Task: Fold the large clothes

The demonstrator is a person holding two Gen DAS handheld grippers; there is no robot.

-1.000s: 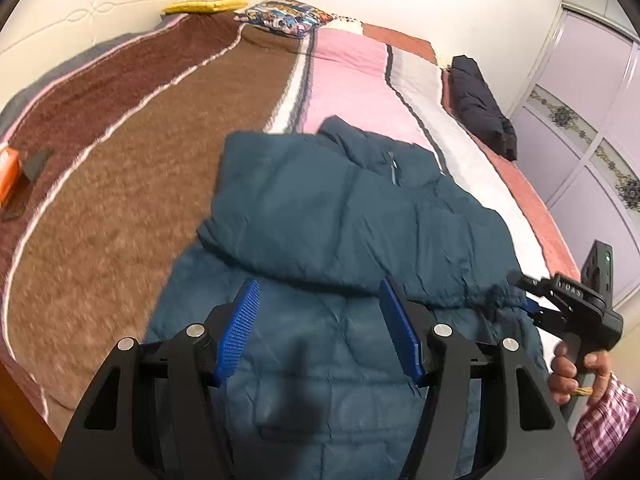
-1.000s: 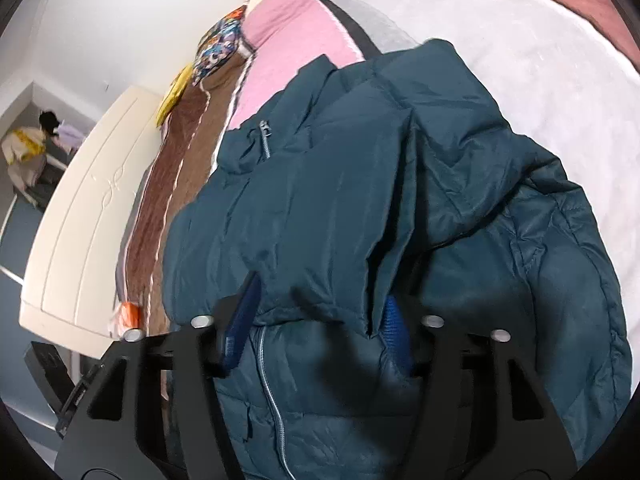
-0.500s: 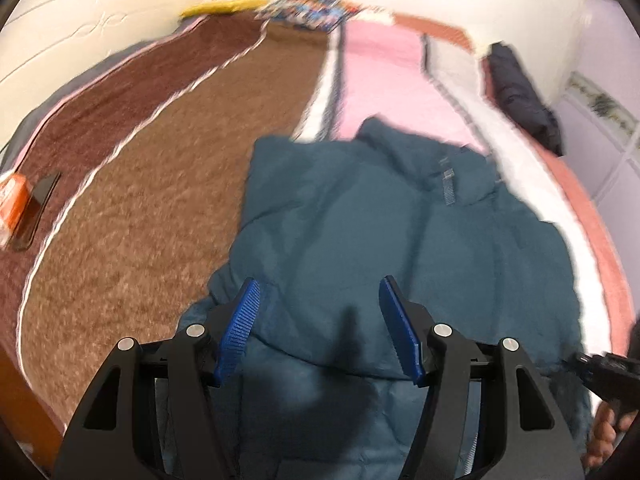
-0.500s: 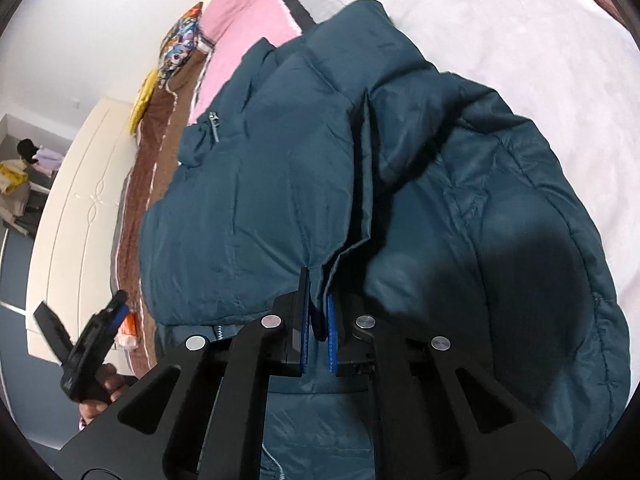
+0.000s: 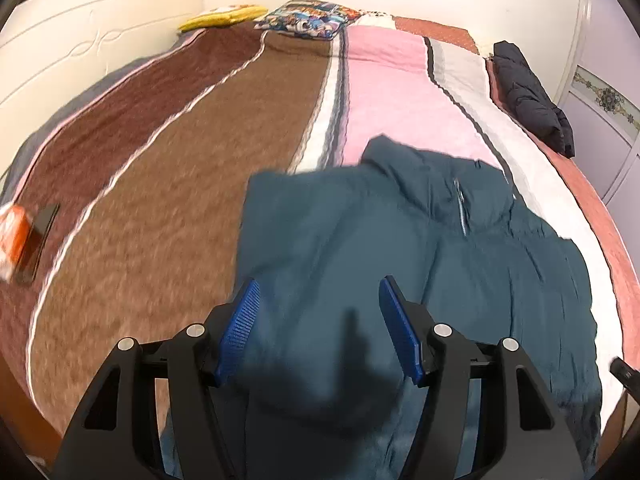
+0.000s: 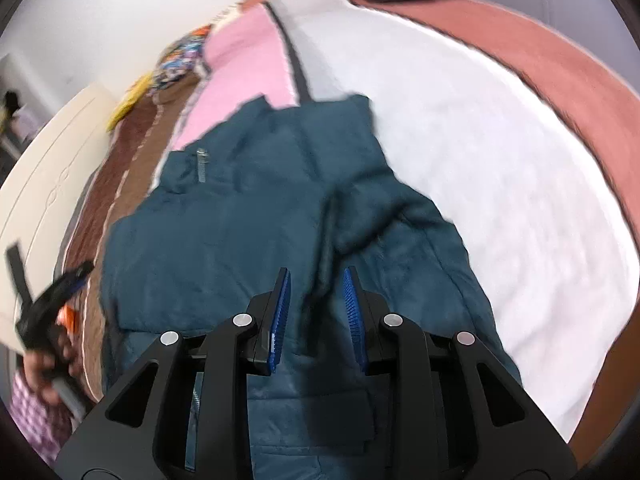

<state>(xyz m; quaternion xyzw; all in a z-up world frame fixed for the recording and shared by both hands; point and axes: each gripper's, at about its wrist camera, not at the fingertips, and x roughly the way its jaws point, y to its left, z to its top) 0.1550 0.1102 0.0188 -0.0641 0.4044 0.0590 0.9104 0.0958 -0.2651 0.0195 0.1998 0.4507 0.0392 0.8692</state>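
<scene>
We see a wide bed covered by a striped fleece blanket (image 5: 168, 184) in brown, pink, white and rust bands, with a cream carved headboard (image 5: 80, 52) along one side. On the blanket's pink and white bands lies the task's garment, a dark teal quilted puffer jacket (image 5: 400, 248), both sleeves folded in over its front and its zipped collar pointing toward the pillows. A black padded jacket (image 5: 528, 96) rests well apart near the far edge. We find our left gripper (image 5: 318, 328) released, its blue pads spread wide above the folded left sleeve. Our right gripper (image 6: 316, 316) hangs over the jacket's middle fold, jaws parted with nothing between them. A small orange box (image 5: 14, 232) sits on the brown band.
</scene>
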